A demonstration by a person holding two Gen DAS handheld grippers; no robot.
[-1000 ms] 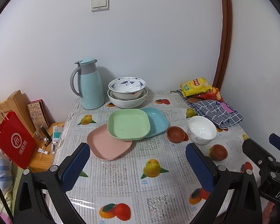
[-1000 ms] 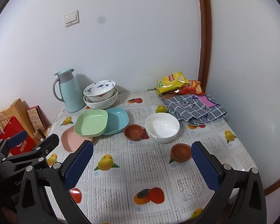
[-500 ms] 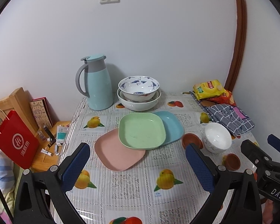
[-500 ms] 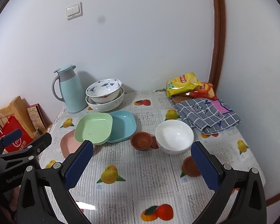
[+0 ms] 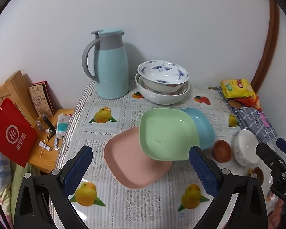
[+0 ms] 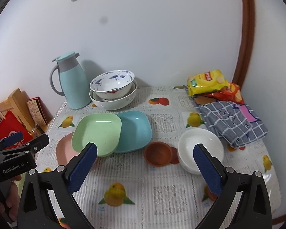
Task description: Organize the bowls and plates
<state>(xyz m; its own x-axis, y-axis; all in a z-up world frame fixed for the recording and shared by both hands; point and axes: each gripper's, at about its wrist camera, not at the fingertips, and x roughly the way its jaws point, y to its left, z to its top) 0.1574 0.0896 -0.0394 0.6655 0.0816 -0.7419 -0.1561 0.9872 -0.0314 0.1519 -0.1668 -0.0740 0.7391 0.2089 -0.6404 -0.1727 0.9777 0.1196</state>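
Note:
Three square plates overlap mid-table: pink, green on top, blue to the right. They show too in the right wrist view: pink, green, blue. Two large bowls, blue-patterned in white, stand nested at the back. A white bowl and a small brown bowl sit right of the plates; another brown bowl hides behind my right finger. My left gripper is open over the pink plate. My right gripper is open before the brown bowl.
A light-blue thermos jug stands back left. Snack bags and a checked cloth lie at the back right. A red paper bag and a cluttered wooden side table stand left of the table.
Both grippers have moved forward and down toward the dishes, so the plates and bowls appear larger and closer. Both stay open. No dish has moved.

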